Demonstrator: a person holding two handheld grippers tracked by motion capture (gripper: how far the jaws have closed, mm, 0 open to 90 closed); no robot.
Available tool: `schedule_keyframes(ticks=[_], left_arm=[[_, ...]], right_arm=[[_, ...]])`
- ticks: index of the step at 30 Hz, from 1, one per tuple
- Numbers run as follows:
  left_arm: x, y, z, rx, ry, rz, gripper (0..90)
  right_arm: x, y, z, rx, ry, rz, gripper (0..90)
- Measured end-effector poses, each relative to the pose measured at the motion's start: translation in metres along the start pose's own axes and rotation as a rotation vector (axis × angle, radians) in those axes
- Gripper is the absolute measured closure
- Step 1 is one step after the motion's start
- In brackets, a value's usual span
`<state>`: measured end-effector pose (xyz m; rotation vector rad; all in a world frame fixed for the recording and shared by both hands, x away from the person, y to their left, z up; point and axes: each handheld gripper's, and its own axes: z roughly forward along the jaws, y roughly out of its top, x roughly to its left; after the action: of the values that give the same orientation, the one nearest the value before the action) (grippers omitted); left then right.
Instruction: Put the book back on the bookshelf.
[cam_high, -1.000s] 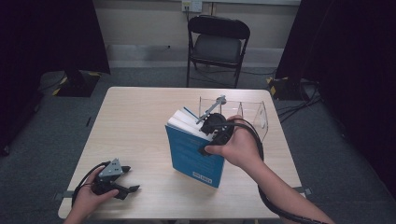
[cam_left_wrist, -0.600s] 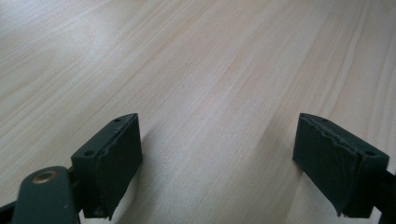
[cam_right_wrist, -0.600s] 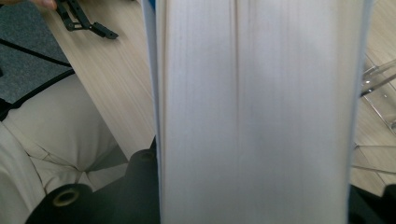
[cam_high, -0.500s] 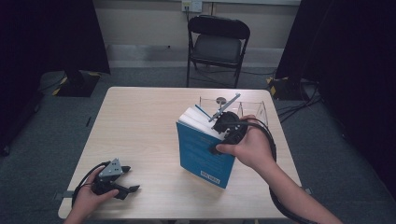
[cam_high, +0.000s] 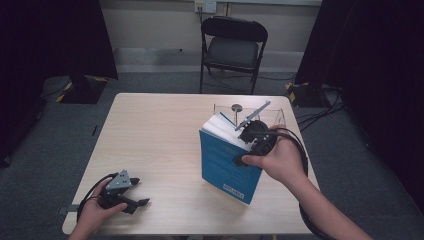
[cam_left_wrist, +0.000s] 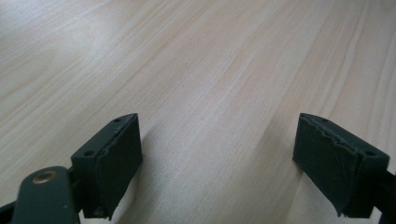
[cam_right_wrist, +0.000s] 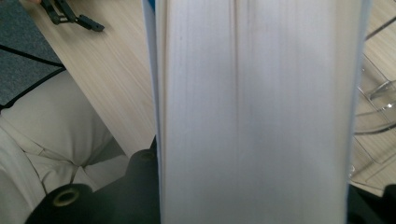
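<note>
We see the right gripper (cam_high: 250, 141) clamping the book (cam_high: 227, 162); at its two o'clock, a clear bin (cam_high: 277, 116); left gripper (cam_high: 131, 196) gapes.

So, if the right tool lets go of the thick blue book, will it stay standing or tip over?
The thick blue paperback book stands tilted, so it would probably tip. Its wide white page block suggests it is heavy. The right tool clamps it across the pages, and a soft cover may flex.
</note>
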<state>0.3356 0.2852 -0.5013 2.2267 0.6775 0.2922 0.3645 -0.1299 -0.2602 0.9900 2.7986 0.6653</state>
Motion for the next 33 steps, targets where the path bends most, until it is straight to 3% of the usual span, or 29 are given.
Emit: schedule_keyframes(ticks=[12, 20, 26, 33], left_arm=[[0.000, 0.000, 0.000, 0.000, 0.001, 0.001, 14.9], [0.000, 0.000, 0.000, 0.000, 0.000, 0.001, 14.9], [0.000, 0.000, 0.000, 0.000, 0.000, 0.001, 14.9], [0.000, 0.000, 0.000, 0.000, 0.000, 0.001, 14.9]], right_arm=[[-0.014, -0.014, -0.008, 0.009, -0.023, 0.043, 61.9], [-0.022, -0.024, -0.001, 0.004, -0.030, 0.058, 61.9], [-0.028, -0.033, 0.000, -0.005, -0.008, 0.086, 61.9], [-0.032, -0.044, 0.001, -0.004, -0.027, 0.092, 61.8]])
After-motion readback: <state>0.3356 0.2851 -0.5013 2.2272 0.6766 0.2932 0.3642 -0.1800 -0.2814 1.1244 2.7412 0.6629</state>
